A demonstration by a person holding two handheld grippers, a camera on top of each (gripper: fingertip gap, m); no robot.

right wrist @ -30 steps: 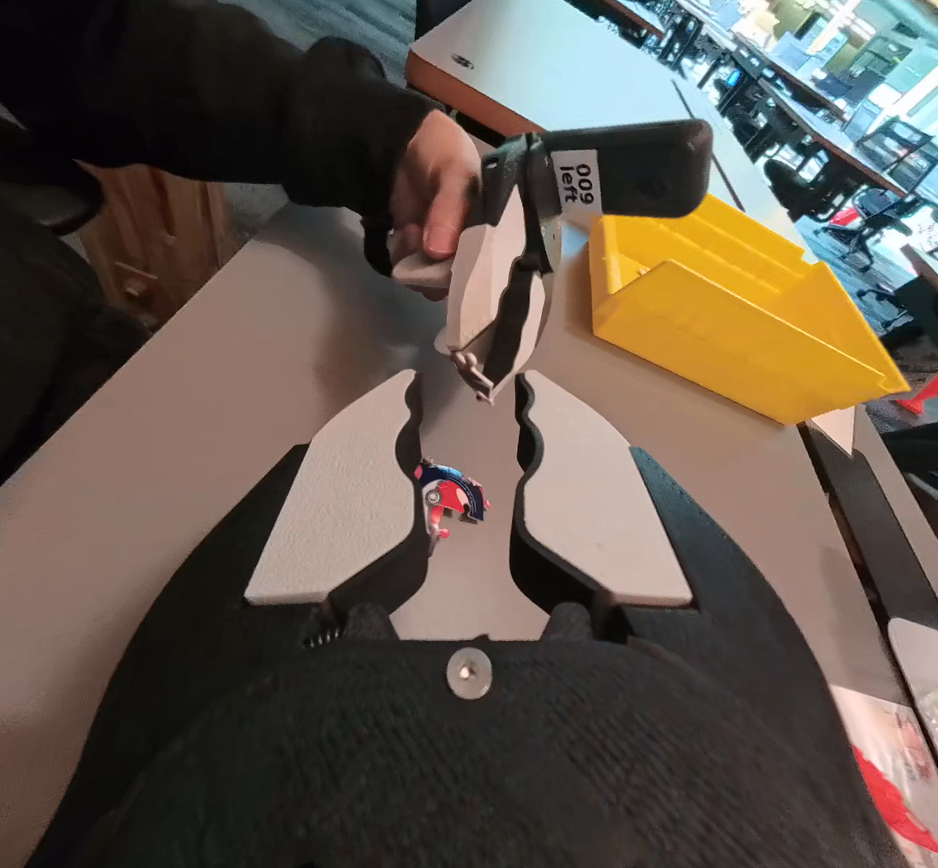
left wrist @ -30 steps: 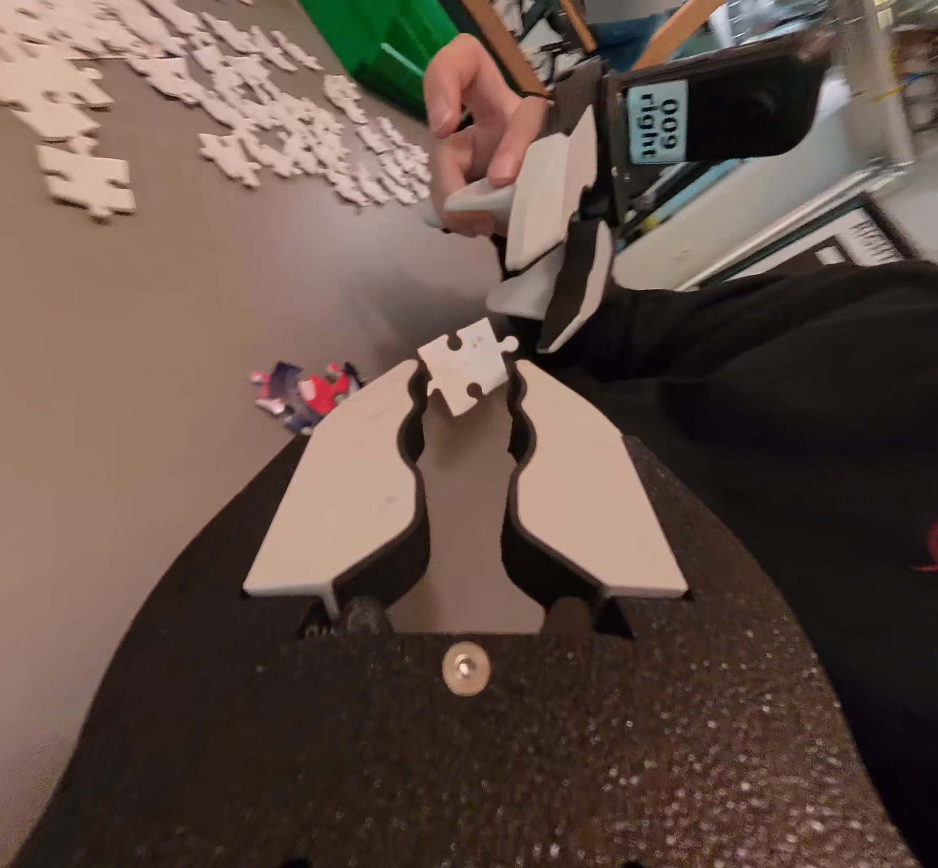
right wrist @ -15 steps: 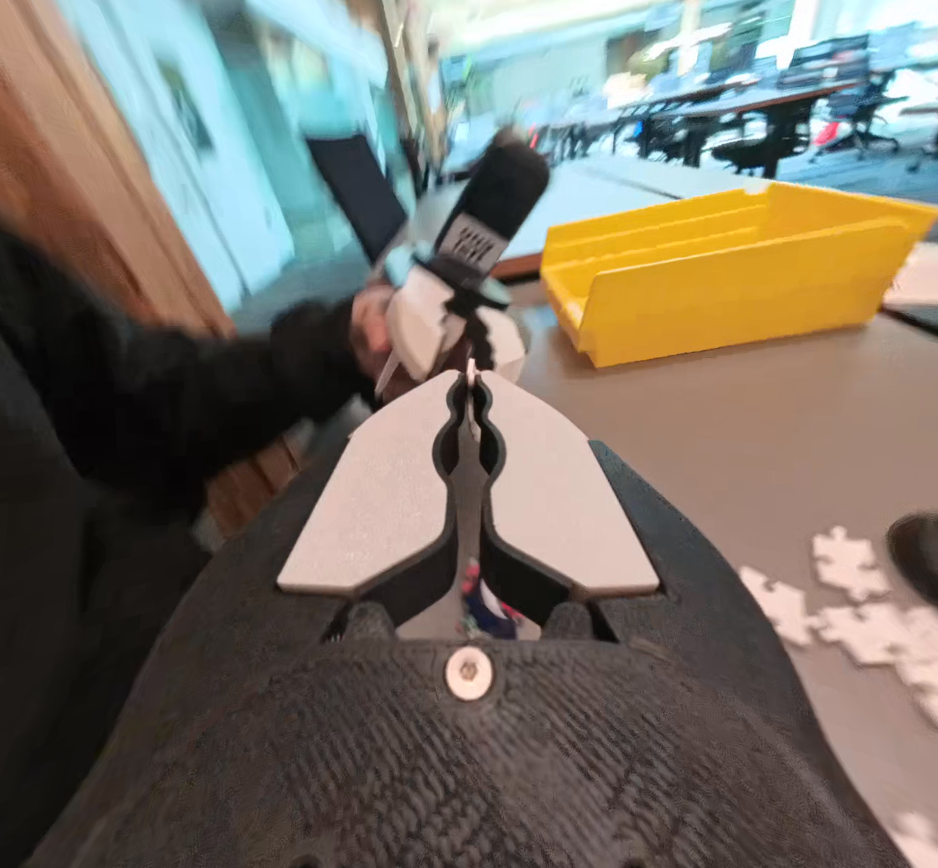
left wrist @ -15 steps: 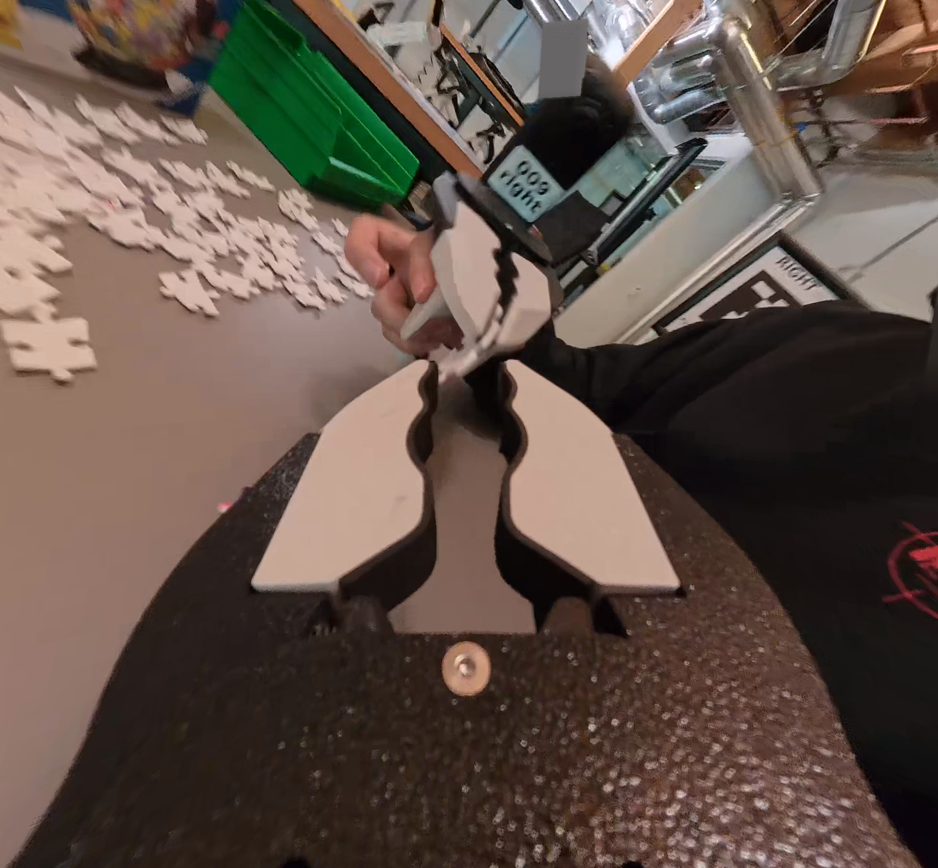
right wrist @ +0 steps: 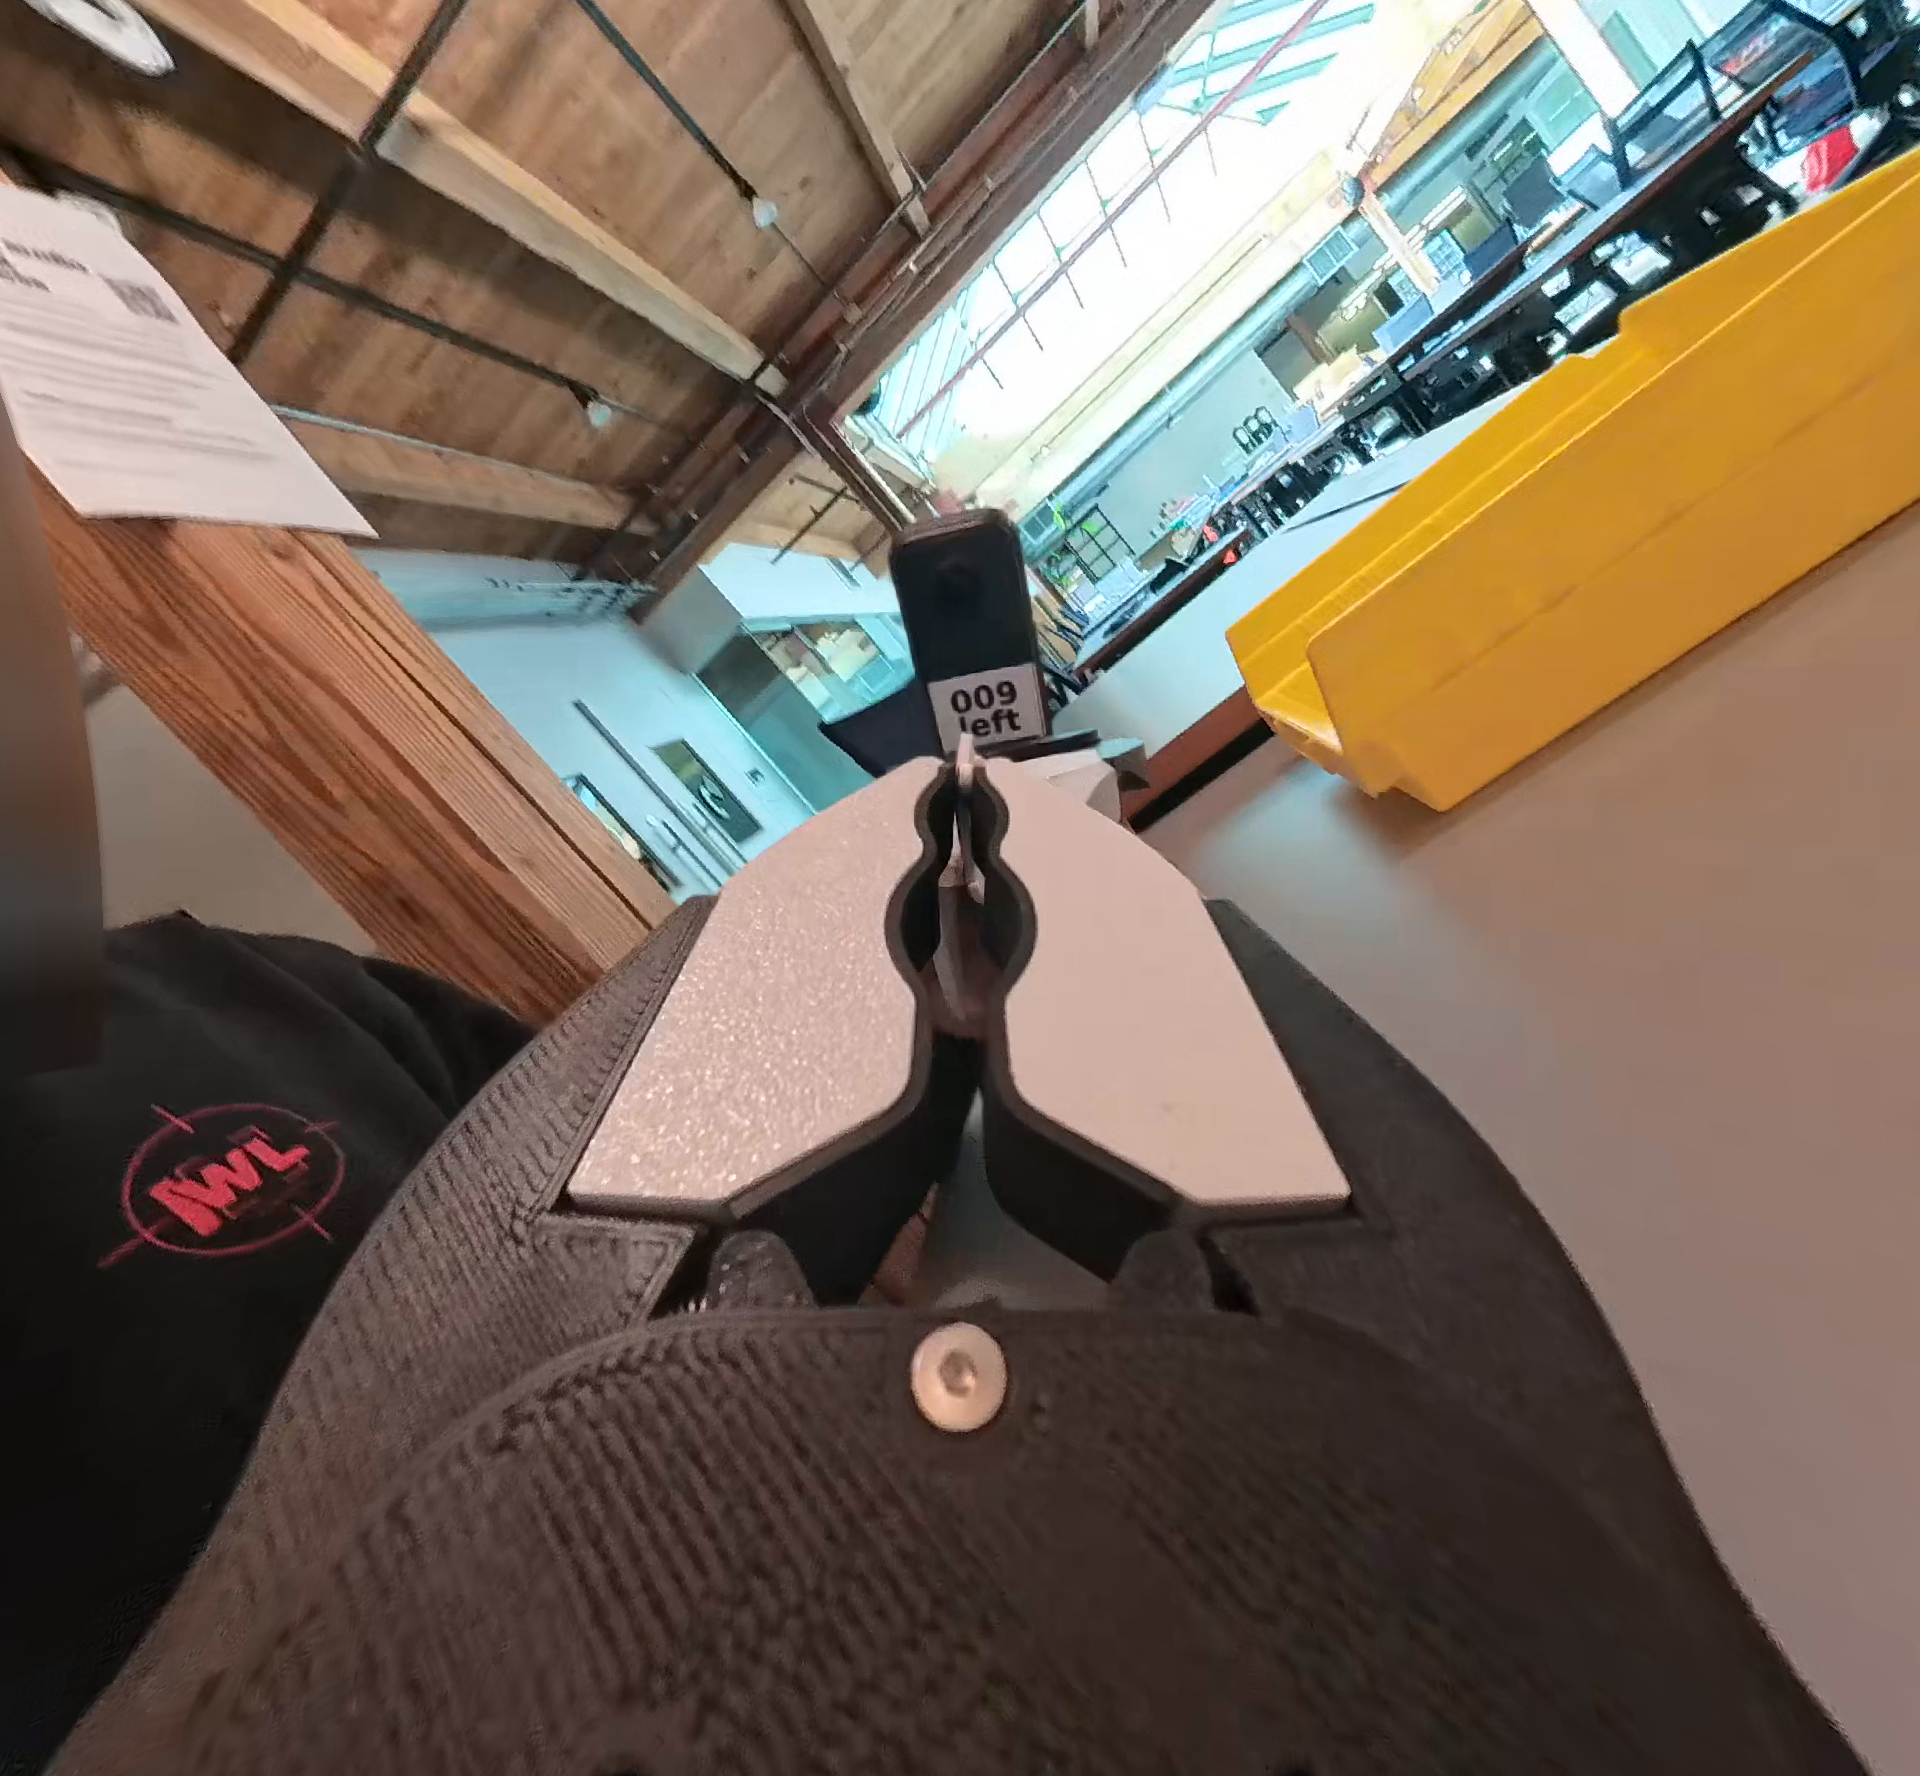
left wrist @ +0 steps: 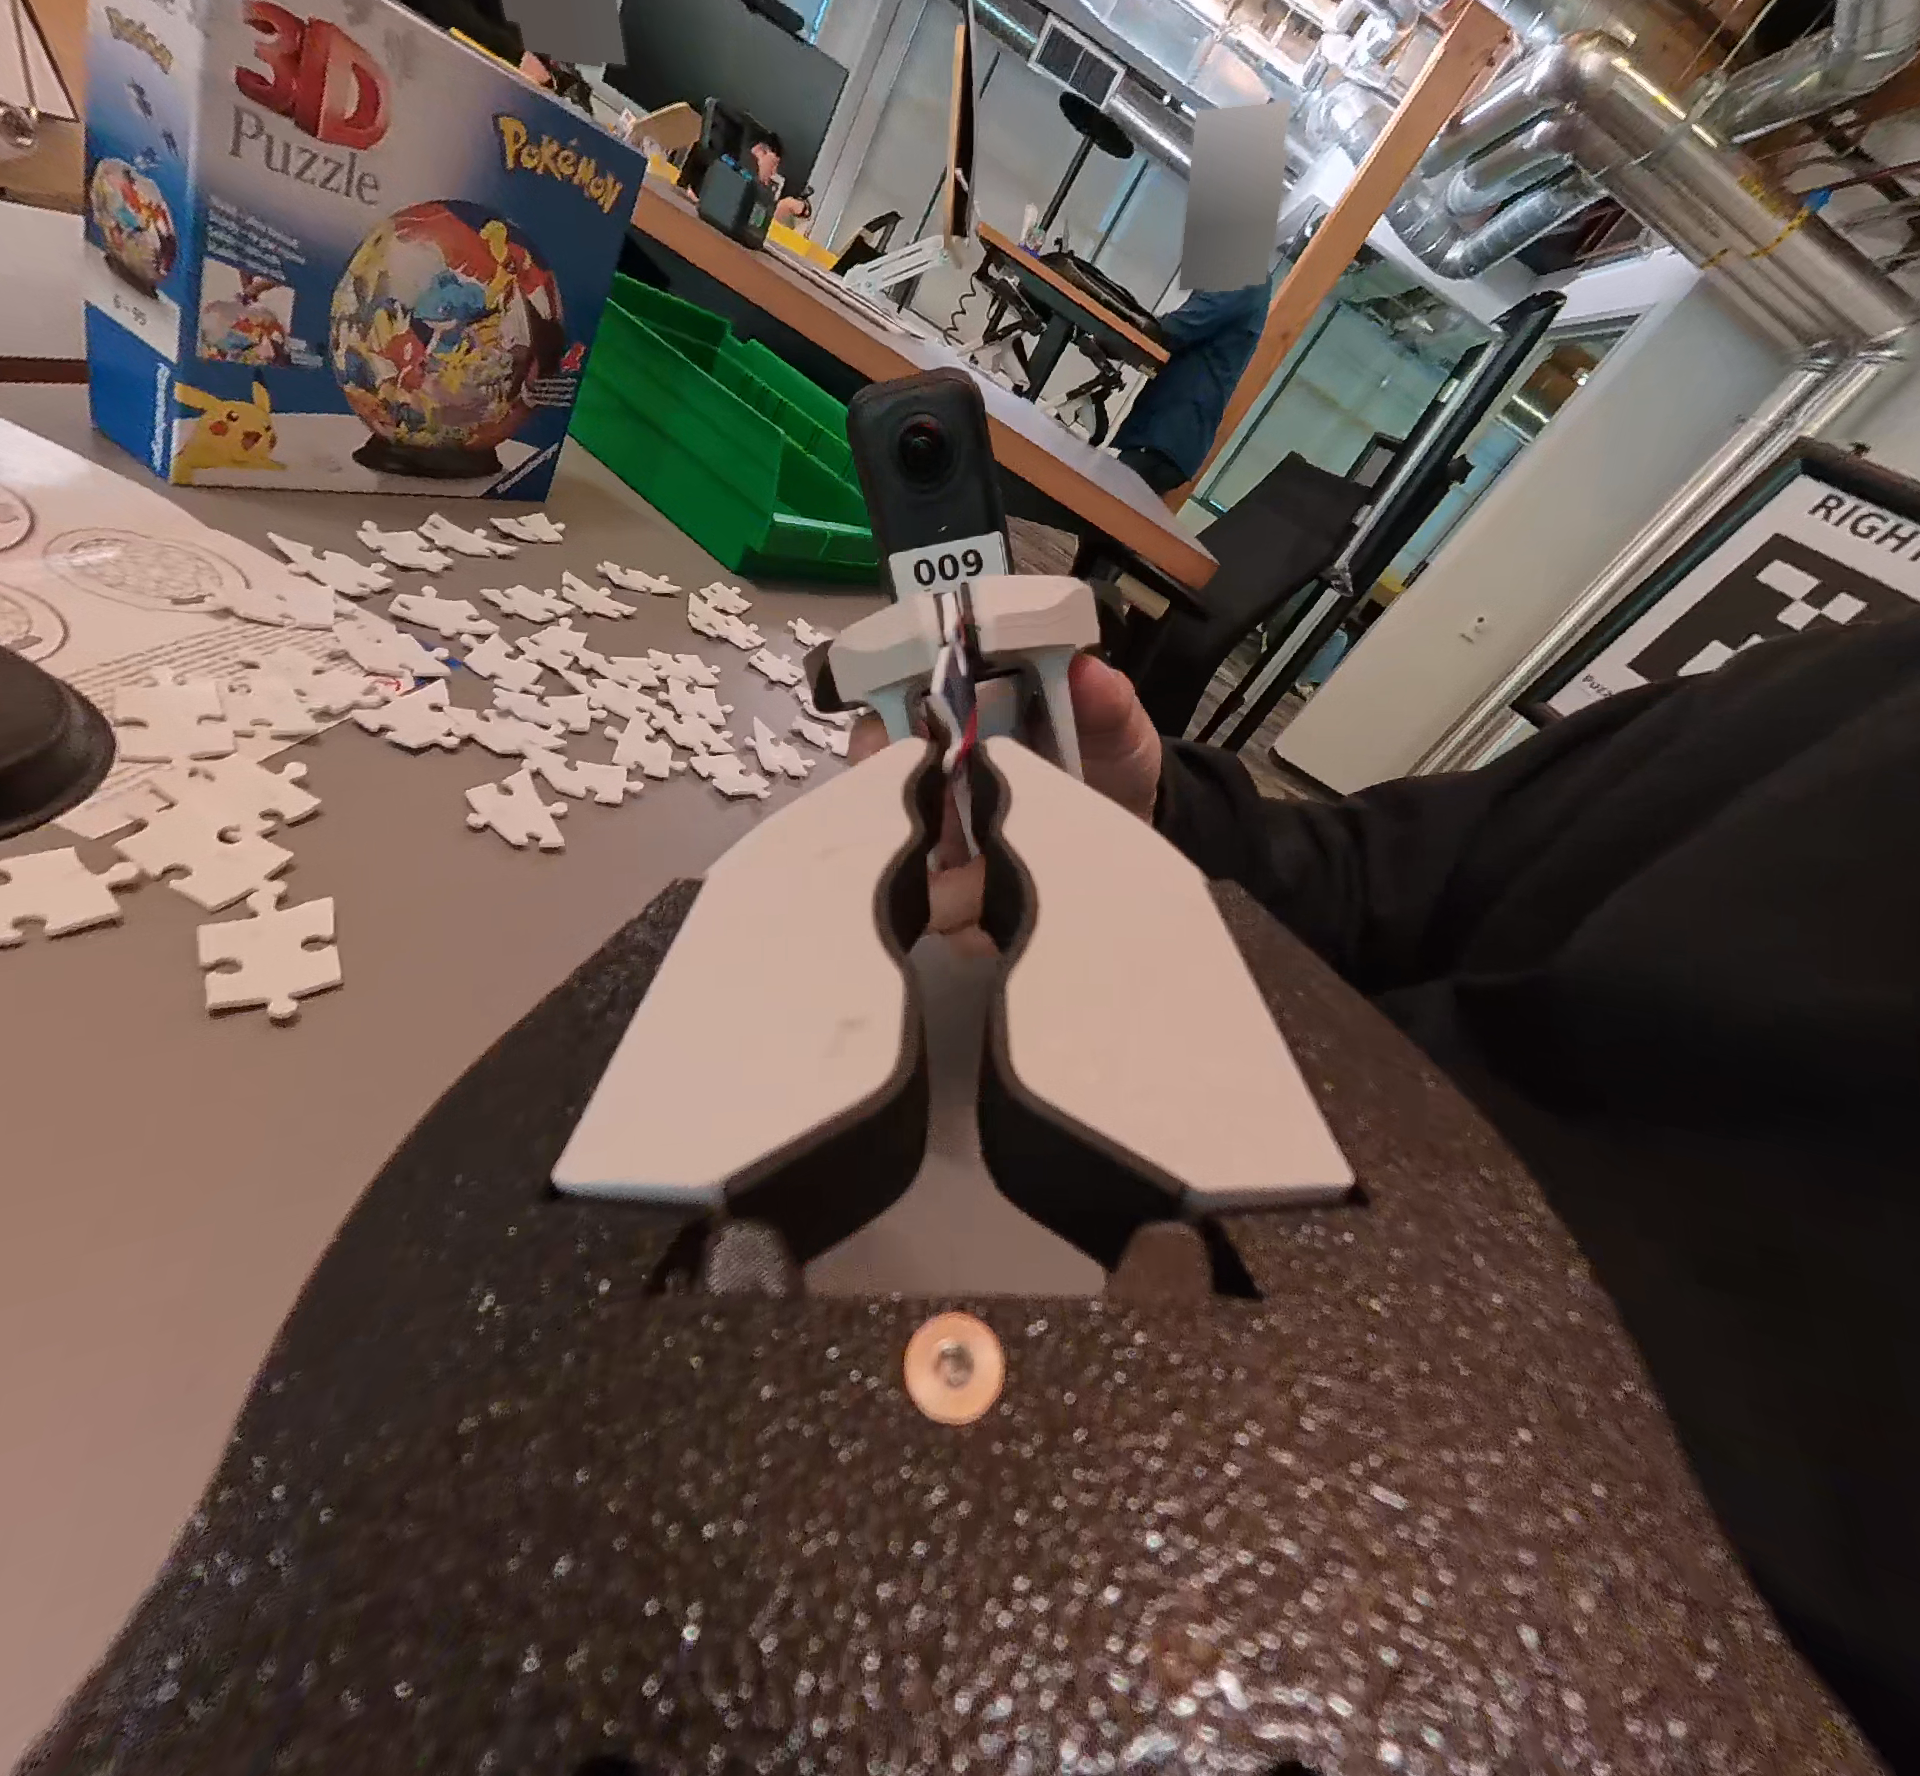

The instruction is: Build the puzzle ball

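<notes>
My left gripper [left wrist: 961,776] is shut on a thin puzzle piece [left wrist: 963,817] seen edge-on, with red and blue print on it. My right gripper [right wrist: 966,781] is shut on a puzzle piece [right wrist: 964,833], also edge-on. The two grippers face each other tip to tip above the grey table [left wrist: 260,1155]. In the left wrist view the right gripper [left wrist: 958,687] shows just beyond my fingertips, held by a hand. I cannot tell whether the pieces are joined. Several loose white pieces [left wrist: 582,687] lie on the table to the left.
The puzzle box [left wrist: 343,272] stands at the back left, with green bins [left wrist: 727,469] beside it. A black round base [left wrist: 42,739] sits on a printed sheet [left wrist: 125,573] at the left edge. A yellow bin [right wrist: 1558,583] stands on the right. A wooden post [right wrist: 312,739] is left. My two grippers' fingertips are within a few centimetres of each other.
The right gripper, open over a coloured piece on the table a second ago, has shut on a piece and risen. Both grippers turned to meet tip to tip. The left jaws narrowed.
</notes>
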